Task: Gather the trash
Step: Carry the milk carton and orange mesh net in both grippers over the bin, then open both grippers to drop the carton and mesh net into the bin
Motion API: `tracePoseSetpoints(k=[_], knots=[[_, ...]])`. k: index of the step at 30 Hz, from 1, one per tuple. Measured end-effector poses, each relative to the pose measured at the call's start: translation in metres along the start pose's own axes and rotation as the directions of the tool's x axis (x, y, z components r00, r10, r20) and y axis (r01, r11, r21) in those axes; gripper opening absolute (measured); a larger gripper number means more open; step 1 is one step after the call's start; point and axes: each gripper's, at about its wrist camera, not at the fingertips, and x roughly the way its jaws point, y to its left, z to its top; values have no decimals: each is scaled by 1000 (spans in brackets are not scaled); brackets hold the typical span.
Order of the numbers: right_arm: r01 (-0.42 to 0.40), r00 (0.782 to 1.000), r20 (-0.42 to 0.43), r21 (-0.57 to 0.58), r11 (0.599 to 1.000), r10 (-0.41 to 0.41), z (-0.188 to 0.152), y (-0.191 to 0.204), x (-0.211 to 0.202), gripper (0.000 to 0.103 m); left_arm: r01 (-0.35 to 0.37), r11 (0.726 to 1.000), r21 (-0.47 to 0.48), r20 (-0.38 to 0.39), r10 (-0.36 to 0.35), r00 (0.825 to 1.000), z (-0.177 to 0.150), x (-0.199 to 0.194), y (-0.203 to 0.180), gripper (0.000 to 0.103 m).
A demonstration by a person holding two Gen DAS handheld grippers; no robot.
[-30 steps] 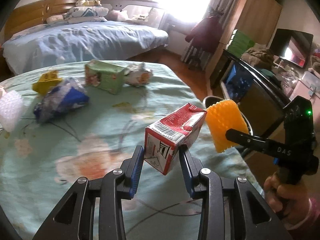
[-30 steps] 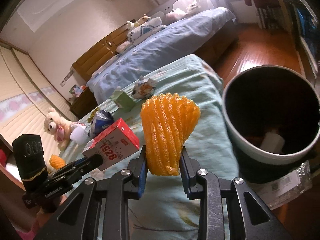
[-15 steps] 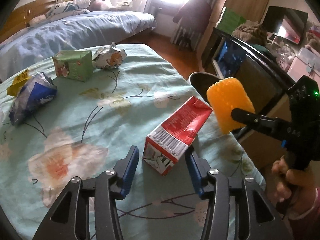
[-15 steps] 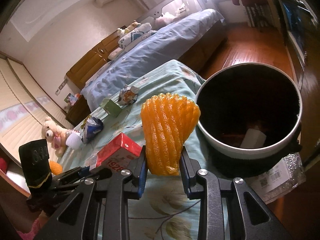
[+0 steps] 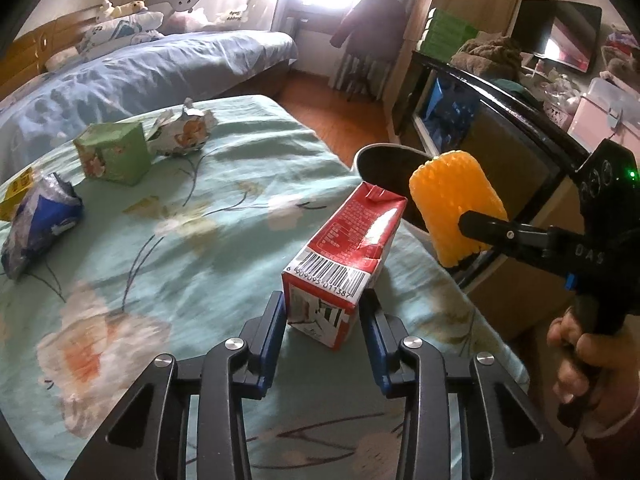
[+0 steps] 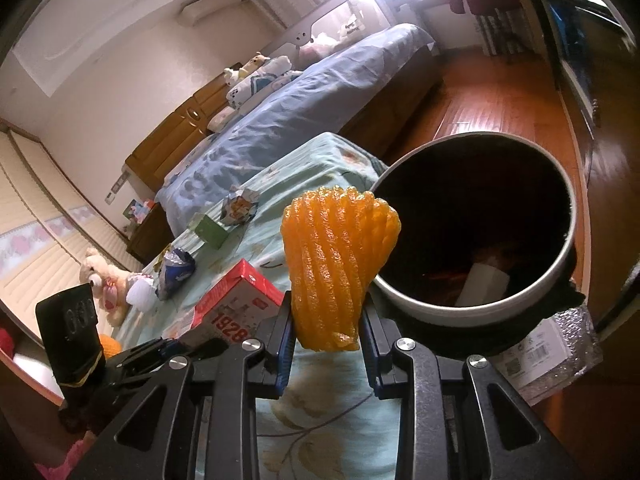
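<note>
My left gripper (image 5: 323, 314) is shut on a red and white milk carton (image 5: 345, 257) and holds it above the right part of the table. My right gripper (image 6: 326, 326) is shut on an orange foam net sleeve (image 6: 338, 264), which also shows in the left wrist view (image 5: 456, 206). The sleeve hangs at the near left rim of the dark trash bin (image 6: 520, 304), which stands just past the table's edge and holds some trash. The carton shows in the right wrist view (image 6: 236, 306), left of the sleeve.
On the floral tablecloth (image 5: 160, 264) lie a green box (image 5: 114, 154), a crumpled wrapper (image 5: 184, 134), a blue and silver bag (image 5: 40, 220) and a yellow box (image 5: 16, 192). A bed (image 5: 140, 76) stands behind. A dark cabinet (image 5: 500, 128) is at right.
Both grippers have moved toward the bin with their loads. The bin has grown larger in the right wrist view, and the sleeve now stands at its rim.
</note>
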Motion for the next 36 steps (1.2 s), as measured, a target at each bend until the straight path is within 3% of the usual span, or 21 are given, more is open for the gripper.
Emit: tracePoseSetpoints(k=[22, 36], knots=[[69, 996, 46, 57, 996, -71, 23, -51, -18, 29, 31, 998, 57, 4, -31, 1000, 49, 43, -45, 35], [125, 991, 41, 56, 991, -128, 40, -72, -8, 29, 29, 997, 73, -26, -27, 999, 73, 78, -57, 35]])
